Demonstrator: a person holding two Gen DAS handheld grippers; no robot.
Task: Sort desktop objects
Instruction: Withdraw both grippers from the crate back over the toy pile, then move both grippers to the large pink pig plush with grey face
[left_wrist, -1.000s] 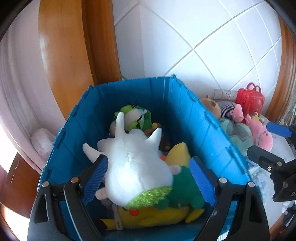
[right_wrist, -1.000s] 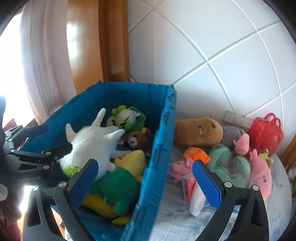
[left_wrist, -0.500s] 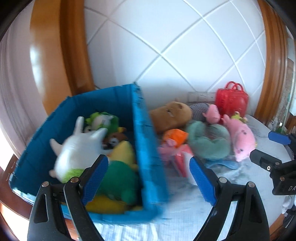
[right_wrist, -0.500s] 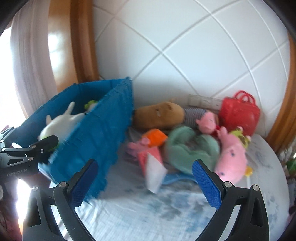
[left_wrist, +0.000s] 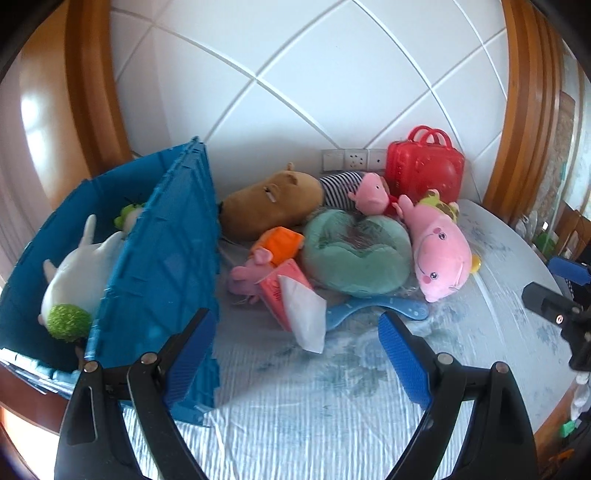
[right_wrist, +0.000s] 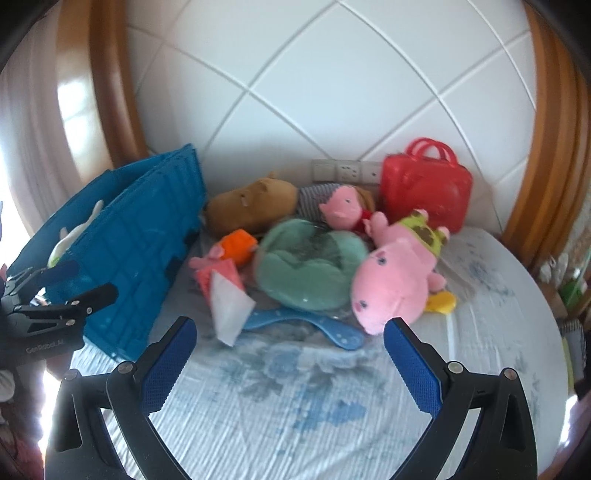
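While both grippers' fingers (left_wrist: 188, 354) (right_wrist: 166, 365) gape empty, bin (left_wrist: 162, 266) edges left.

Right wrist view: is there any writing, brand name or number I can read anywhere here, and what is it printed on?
"GenRobot.AI" (small, only just legible): on the black body of the left claw, at the left edge of the right wrist view.
Pink tissue pack: faint printed marks, too blurred to read.
Red toy suitcase, blue crate and the plush toys: no writing visible.

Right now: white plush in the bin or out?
In. The white plush lies inside the blue bin, behind its near wall.
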